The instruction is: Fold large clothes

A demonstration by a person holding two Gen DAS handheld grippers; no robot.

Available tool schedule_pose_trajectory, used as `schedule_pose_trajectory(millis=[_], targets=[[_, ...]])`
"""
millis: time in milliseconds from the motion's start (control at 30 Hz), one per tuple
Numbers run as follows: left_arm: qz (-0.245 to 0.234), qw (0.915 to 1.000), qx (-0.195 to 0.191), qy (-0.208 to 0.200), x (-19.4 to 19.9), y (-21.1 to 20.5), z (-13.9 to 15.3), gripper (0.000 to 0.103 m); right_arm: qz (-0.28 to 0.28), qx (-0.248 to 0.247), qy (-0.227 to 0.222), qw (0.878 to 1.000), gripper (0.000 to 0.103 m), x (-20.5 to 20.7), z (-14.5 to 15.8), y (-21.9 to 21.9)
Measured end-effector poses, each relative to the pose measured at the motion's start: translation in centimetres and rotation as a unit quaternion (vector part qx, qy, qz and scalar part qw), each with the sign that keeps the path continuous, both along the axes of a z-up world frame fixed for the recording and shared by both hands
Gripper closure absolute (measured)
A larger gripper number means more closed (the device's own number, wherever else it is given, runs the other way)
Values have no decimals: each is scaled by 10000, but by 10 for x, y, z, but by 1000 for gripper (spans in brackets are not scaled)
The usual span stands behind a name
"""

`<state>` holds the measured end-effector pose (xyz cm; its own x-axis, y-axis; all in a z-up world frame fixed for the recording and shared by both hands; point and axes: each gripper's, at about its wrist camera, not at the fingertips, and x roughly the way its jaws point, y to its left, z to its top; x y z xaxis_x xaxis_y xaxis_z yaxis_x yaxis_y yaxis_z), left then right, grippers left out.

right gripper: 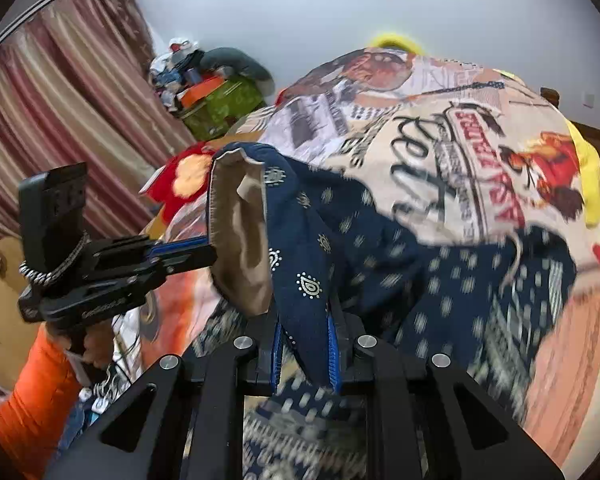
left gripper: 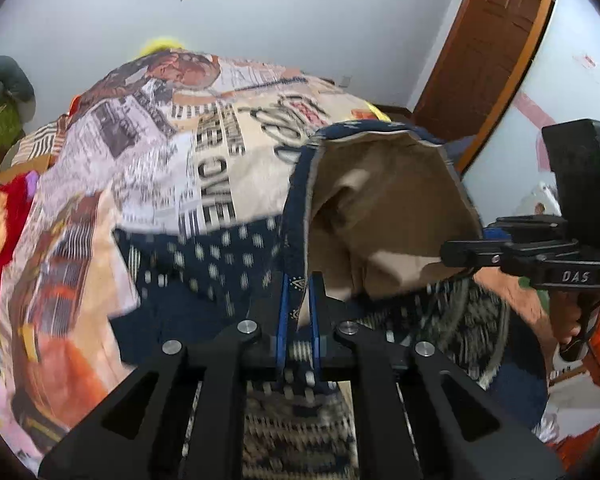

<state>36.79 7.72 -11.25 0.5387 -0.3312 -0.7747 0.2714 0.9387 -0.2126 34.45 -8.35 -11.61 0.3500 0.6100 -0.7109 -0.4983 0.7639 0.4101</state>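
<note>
1. The left gripper (left gripper: pixel 298 300) is closed on the hem of the garment (left gripper: pixel 228 264), a navy cloth with pale motifs and a tan lining.
2. The right gripper (right gripper: pixel 306 344) is likewise clamped on a navy edge of the garment, printed with white teardrop motifs.
3. The garment is lifted between the two grippers, its lower part trailing onto the bedspread (left gripper: pixel 168 152).
4. The right gripper's body, seen from the left wrist view, bears the raised letters "DAS".
5. The bedspread carries newspaper-style print; blurred red capitals and black script show, but I cannot read them surely.
6. An orange sleeve (right gripper: pixel 32 400) is beside the left gripper.
</note>
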Motion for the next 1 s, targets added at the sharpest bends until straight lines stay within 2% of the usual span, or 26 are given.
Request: schedule_pose_trajectory(millis=[233, 367, 433, 500, 567, 667, 733, 867, 1000], targets=[[38, 9988, 228, 423, -56, -1, -34, 95, 44, -267, 317, 9991, 87, -60, -22, -12], [146, 9980, 155, 591, -82, 11, -44, 95, -20, -579, 952, 9938, 87, -77, -46, -18], [231, 9981, 145, 554, -93, 18, -41, 95, -55, -652, 1026, 9926, 87, -82, -51, -22], [373, 9982, 197, 426, -99, 27, -32, 89, -91, -730, 1028, 9920, 86, -87, -51, -28], [531, 9978, 263, 298, -99, 33, -23, 79, -120, -798, 990, 9918, 86, -92, -47, -35], [718, 9972, 212, 51, -95, 40, -9, 69, -126, -872, 909, 9920, 86, -97, -39, -42], [759, 9971, 84, -20, -88, 37, -2, 67, -136, -971, 815, 9918, 86, -101, -33, -46], [592, 9981, -193, -22, -76, 17, -2, 57, -94, -1069, 788, 9911, 86, -109, -23, -50], [98, 9994, -213, 255, -67, -21, -21, 55, 40, -1219, 588, 9908, 86, -121, -11, -56]])
